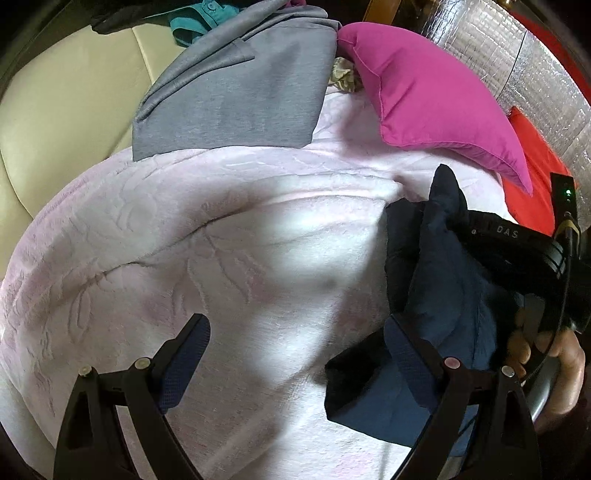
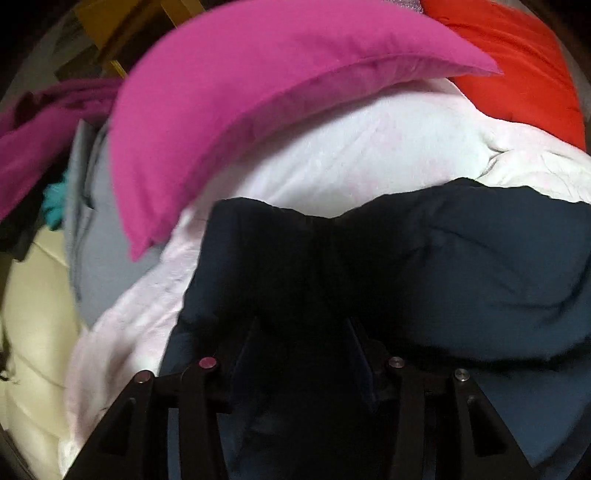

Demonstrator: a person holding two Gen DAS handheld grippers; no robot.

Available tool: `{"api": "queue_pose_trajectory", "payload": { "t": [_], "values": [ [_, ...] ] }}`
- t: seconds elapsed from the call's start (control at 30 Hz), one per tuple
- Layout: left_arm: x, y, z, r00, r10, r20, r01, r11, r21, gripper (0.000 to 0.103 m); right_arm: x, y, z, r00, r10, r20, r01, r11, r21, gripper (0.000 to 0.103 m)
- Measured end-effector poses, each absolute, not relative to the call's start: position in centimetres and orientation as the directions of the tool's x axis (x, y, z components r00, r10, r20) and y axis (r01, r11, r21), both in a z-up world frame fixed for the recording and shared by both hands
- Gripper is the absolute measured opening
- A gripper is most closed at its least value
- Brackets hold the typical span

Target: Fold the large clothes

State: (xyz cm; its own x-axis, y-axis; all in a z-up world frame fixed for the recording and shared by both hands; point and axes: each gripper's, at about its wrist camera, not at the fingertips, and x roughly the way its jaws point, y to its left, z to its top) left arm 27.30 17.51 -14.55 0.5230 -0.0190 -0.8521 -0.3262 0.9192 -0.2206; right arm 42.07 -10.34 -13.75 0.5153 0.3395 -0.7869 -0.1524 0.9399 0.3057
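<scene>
A dark navy garment [image 2: 443, 258] hangs bunched over a pale pink textured blanket [image 1: 184, 240]. My right gripper [image 2: 303, 332] is shut on a fold of the navy garment, which hides its fingertips. In the left wrist view the navy garment [image 1: 443, 288] is at the right, held up by the right gripper [image 1: 454, 218]. My left gripper [image 1: 295, 332] is open and empty above the pink blanket, its right finger [image 1: 402, 343] close beside the navy cloth.
A magenta pillow [image 1: 436, 96] and a red cushion [image 1: 532, 158] lie at the back right. A grey garment [image 1: 236, 96] and a teal one [image 1: 195, 22] lie at the back. The cream leather sofa [image 1: 66, 96] shows at the left.
</scene>
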Motion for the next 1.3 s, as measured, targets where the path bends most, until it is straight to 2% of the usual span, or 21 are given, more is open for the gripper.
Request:
{"api": "queue_pose_trajectory", "payload": {
  "t": [0.2, 0.33, 0.5, 0.57, 0.67, 0.73, 0.77, 0.83, 0.87, 1.0, 1.1, 1.23, 1.3],
  "values": [
    [27.2, 16.6, -13.7, 0.560, -0.059, -0.827, -0.268, 0.931, -0.248, 0.095, 38.2, -14.3, -10.8, 0.577, 0.445, -0.685, -0.192, 0.889, 0.416, 0.051],
    [26.8, 14.6, -13.0, 0.590, -0.094, -0.802, -0.176, 0.954, -0.241, 0.095, 33.0, -20.1, -8.6, 0.646, 0.445, -0.620, -0.197, 0.882, 0.428, 0.051],
    [26.8, 13.1, -13.4, 0.577, -0.097, -0.811, -0.140, 0.967, -0.214, 0.095, 25.2, -30.5, -9.0, 0.711, 0.368, -0.599, -0.090, 0.893, 0.442, 0.050],
    [27.0, 12.8, -13.9, 0.558, -0.080, -0.826, -0.147, 0.970, -0.193, 0.095, 22.7, -34.0, -9.5, 0.725, 0.319, -0.610, -0.030, 0.900, 0.434, 0.044],
    [27.2, 12.3, -15.0, 0.525, -0.027, -0.851, -0.155, 0.980, -0.127, 0.095, 19.9, -38.4, -11.1, 0.738, 0.285, -0.612, 0.051, 0.881, 0.471, 0.043],
    [27.3, 12.0, -15.7, 0.503, -0.016, -0.864, -0.142, 0.985, -0.101, 0.095, 19.3, -40.4, -12.9, 0.733, 0.264, -0.627, 0.113, 0.862, 0.494, 0.042],
    [27.3, 11.8, -16.0, 0.495, -0.011, -0.869, -0.133, 0.987, -0.088, 0.095, 19.4, -41.1, -14.1, 0.722, 0.256, -0.643, 0.136, 0.858, 0.495, 0.039],
    [27.2, 11.8, -16.2, 0.493, -0.003, -0.870, -0.122, 0.990, -0.073, 0.096, 19.7, -42.2, -16.2, 0.707, 0.276, -0.652, 0.154, 0.839, 0.522, 0.023],
    [27.1, 11.7, -16.2, 0.493, 0.000, -0.870, -0.117, 0.991, -0.066, 0.096, 19.4, -42.8, -16.3, 0.710, 0.285, -0.644, 0.157, 0.827, 0.540, 0.022],
    [26.7, 11.9, -15.2, 0.522, 0.006, -0.853, -0.104, 0.993, -0.056, 0.096, 19.4, -43.0, -14.9, 0.722, 0.293, -0.627, 0.152, 0.817, 0.557, 0.024],
    [26.1, 12.0, -13.5, 0.595, 0.028, -0.803, -0.114, 0.992, -0.050, 0.096, 19.0, -42.7, -13.1, 0.766, 0.288, -0.575, 0.110, 0.822, 0.559, 0.026],
    [25.8, 11.8, -12.4, 0.636, -0.056, -0.770, -0.072, 0.989, -0.131, 0.096, 20.9, -43.6, -12.0, 0.791, 0.256, -0.556, 0.131, 0.816, 0.562, 0.026],
    [26.0, 11.4, -12.9, 0.624, -0.057, -0.779, -0.061, 0.991, -0.122, 0.096, 22.3, -43.9, -12.7, 0.786, 0.240, -0.570, 0.159, 0.812, 0.561, 0.026]
  ]
}}
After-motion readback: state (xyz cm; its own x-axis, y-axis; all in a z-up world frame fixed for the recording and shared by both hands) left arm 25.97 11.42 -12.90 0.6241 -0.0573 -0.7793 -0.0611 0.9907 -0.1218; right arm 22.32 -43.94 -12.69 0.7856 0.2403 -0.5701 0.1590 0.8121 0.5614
